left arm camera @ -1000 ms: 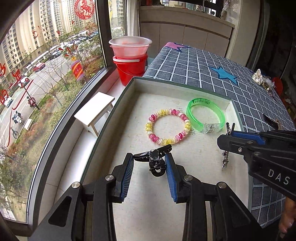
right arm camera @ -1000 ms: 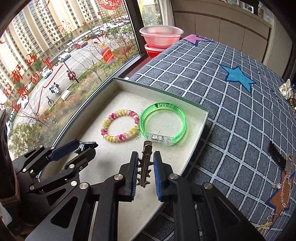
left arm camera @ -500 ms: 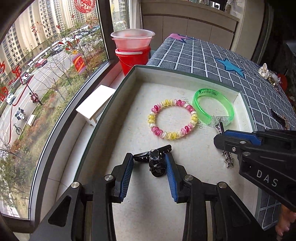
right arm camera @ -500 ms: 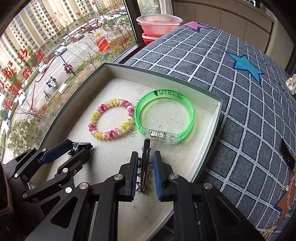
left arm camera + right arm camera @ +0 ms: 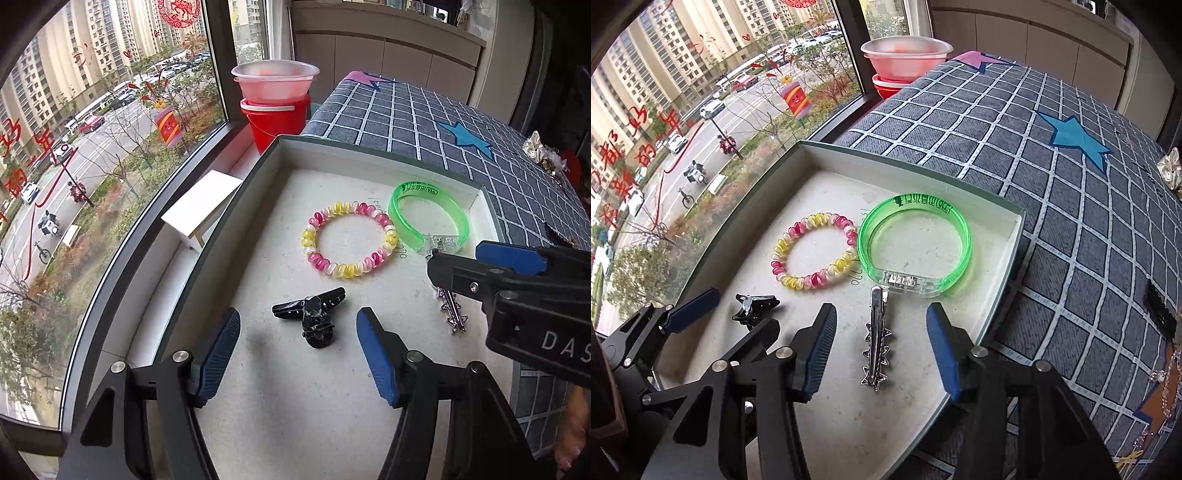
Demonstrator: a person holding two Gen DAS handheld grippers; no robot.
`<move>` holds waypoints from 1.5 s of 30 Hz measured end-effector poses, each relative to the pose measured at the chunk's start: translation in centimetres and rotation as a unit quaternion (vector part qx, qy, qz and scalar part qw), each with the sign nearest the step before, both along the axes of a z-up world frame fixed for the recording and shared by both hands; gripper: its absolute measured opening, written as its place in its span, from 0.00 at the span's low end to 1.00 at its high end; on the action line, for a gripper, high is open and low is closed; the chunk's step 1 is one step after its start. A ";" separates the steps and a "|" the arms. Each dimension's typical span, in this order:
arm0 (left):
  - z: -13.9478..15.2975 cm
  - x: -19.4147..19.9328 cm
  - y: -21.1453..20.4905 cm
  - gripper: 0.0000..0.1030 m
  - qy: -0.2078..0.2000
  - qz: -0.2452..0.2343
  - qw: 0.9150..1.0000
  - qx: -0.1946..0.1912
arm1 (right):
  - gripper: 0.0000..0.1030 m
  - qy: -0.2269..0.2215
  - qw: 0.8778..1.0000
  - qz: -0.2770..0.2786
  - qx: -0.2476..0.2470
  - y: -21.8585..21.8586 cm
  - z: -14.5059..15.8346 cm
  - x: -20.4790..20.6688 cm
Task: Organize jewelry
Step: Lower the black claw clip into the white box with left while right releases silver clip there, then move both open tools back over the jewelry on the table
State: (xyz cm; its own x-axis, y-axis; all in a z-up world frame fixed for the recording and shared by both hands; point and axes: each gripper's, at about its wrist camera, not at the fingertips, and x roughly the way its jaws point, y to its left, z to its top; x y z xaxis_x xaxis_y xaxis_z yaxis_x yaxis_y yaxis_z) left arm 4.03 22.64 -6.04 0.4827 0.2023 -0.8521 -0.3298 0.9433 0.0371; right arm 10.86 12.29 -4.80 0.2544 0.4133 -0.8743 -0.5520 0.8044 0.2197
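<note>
A shallow box (image 5: 373, 157) (image 5: 905, 164) with a pale floor holds the jewelry. A black claw hair clip (image 5: 314, 315) (image 5: 753, 306) lies on that floor between the fingers of my left gripper (image 5: 297, 332) (image 5: 735, 314), whose jaws are opening and stand clear of it. A silver star-studded hair clip (image 5: 875, 339) (image 5: 450, 306) lies flat between the fingers of my right gripper (image 5: 881, 328); its jaws are opening too, with gaps on both sides. Behind them rest a pink and yellow coil bracelet (image 5: 349, 240) (image 5: 814, 256) and a green translucent bangle (image 5: 428, 218) (image 5: 916, 243).
The box sits on a grey checked cloth with blue stars (image 5: 1052, 122) beside a large window (image 5: 92, 147). Stacked red and pink buckets (image 5: 275, 99) stand behind the box. More trinkets lie at the cloth's right edge (image 5: 1161, 314). A white stool (image 5: 201, 206) stands below the sill.
Both grippers have opened and let go of their clips. The black claw clip and the silver clip now lie loose on the box floor. Neither hand has shifted much.
</note>
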 end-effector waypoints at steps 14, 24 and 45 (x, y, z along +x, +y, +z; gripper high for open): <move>2.2 -0.7 -1.6 1.00 -0.033 -0.011 0.999 0.027 | 0.71 -0.040 0.998 -0.032 0.032 -4.1 4.3 -1.1; 4.6 -1.1 -5.6 1.00 -0.054 -0.052 0.996 0.045 | 0.85 -0.054 0.993 -0.088 0.061 -11.6 5.6 -2.5; 5.4 3.5 -20.7 1.00 -0.019 -0.208 0.978 0.012 | 1.00 -0.016 0.954 -0.298 0.025 -33.6 1.3 -5.2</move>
